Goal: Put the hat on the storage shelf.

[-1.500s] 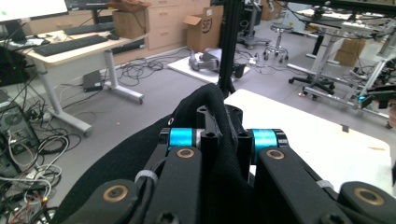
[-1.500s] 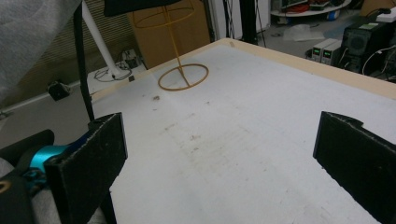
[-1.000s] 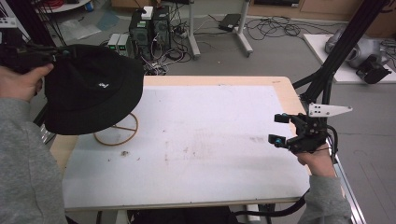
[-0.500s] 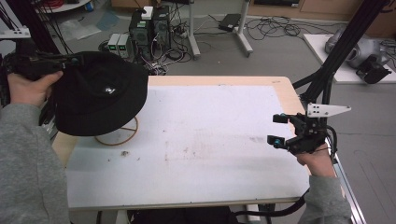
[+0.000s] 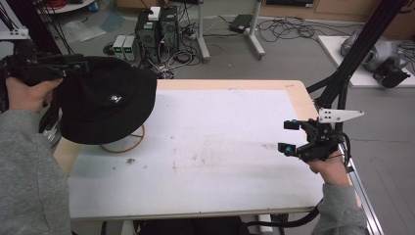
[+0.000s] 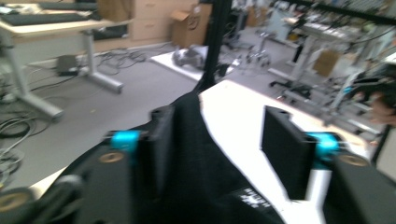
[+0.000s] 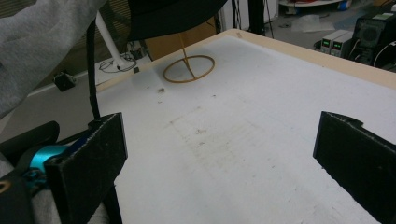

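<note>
My left gripper [image 5: 73, 66] has swung the hat [image 5: 105, 100] up and leftward off the stand [image 5: 122, 142] (jaw closure unclear); my right gripper [image 5: 289, 136] waits wide, empty.

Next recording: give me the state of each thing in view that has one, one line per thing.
Black hat: lifted off the table, brim between the left gripper's jaws, over the stand.
Wooden stand: upright, ring base flat on the table, top hidden under the hat.
Left gripper: jaws apart around the hat's brim.
Right gripper: open, holding nothing, above the table's right edge.
</note>
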`<state>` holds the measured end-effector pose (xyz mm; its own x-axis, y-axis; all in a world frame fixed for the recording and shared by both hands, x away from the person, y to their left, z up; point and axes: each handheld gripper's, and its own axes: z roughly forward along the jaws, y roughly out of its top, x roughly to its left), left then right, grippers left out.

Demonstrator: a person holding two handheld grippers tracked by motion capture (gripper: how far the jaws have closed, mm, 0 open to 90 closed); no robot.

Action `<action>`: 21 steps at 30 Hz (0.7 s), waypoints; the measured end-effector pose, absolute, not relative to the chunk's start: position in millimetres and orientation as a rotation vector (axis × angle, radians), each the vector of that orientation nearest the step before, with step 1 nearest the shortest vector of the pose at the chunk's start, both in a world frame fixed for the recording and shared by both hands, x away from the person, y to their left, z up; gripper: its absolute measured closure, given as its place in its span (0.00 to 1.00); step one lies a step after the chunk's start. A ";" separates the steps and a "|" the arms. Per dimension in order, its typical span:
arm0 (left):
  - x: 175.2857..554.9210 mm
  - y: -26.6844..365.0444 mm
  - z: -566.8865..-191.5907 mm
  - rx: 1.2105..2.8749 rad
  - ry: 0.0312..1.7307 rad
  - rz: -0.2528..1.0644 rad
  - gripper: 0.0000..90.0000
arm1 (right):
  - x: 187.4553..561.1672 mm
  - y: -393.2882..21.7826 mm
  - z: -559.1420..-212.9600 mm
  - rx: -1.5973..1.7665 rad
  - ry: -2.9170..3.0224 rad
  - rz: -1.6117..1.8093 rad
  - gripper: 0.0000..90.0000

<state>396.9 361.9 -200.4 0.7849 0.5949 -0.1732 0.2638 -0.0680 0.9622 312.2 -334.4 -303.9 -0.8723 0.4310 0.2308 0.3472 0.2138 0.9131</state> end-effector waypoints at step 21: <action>364.3 349.6 -169.1 1.674 0.656 0.351 0.12 | 315.7 -333.0 -303.8 0.759 2.412 1.764 0.02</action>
<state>364.3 349.6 -169.1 0.7926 0.5967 -0.1252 0.2263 -0.0971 0.9692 315.7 -333.0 -303.8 -0.8771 0.4185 0.2360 0.3516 0.2245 0.9088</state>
